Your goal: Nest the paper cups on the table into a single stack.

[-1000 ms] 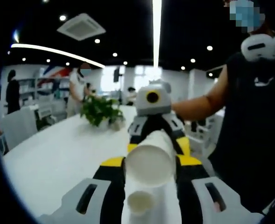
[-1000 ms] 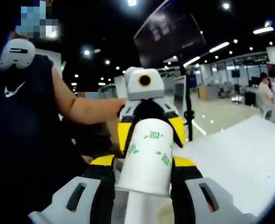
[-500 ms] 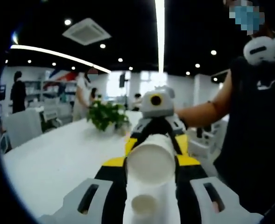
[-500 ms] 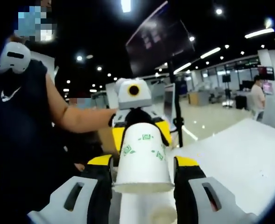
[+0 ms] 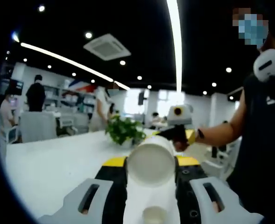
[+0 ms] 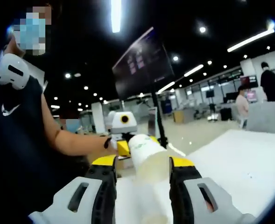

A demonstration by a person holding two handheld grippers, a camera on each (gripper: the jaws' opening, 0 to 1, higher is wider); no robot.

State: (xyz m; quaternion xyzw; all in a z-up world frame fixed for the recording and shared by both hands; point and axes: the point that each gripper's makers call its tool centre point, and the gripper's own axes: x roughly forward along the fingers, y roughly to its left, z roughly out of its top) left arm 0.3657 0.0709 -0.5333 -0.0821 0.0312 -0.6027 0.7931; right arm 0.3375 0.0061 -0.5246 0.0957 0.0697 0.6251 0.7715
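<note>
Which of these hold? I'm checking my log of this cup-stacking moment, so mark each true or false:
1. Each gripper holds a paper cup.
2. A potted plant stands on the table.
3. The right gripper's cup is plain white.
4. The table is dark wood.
1. True: the left gripper is shut on a paper cup, and the right gripper on a printed paper cup.
2. True: a potted plant stands on the table, seen in the left gripper view.
3. False: it carries a small green print.
4. False: the table is white.
</note>
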